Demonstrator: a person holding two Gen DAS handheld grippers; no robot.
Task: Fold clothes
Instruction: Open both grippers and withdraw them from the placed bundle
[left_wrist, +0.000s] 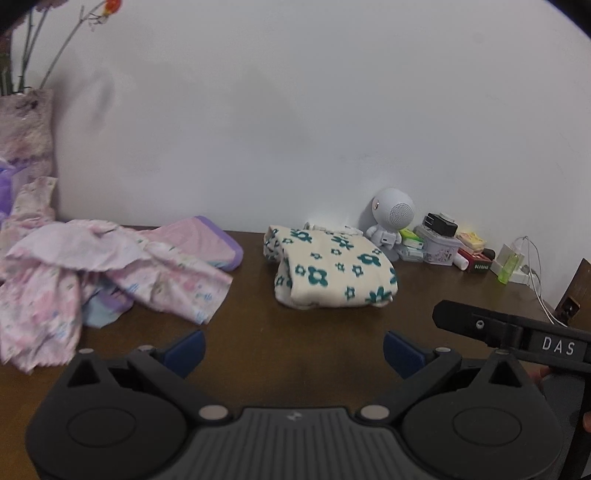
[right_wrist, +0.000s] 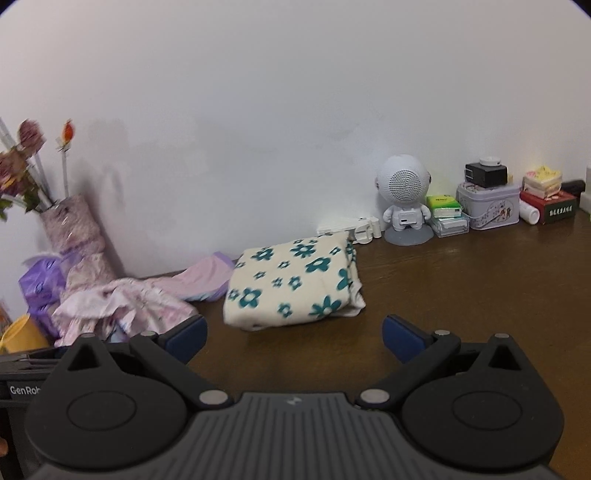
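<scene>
Left wrist view: left hand-held gripper (left_wrist: 293, 349) gapes empty at lower centre; right hand-held gripper (right_wrist: 294, 338) likewise; folded floral garment (left_wrist: 332, 271) mid-frame on tabletop (left_wrist: 251, 332).

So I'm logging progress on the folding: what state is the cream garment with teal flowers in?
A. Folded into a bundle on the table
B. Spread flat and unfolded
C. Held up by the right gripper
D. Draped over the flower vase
A: the cream floral garment lies as a compact folded bundle on the brown table, and no gripper touches it.
</scene>
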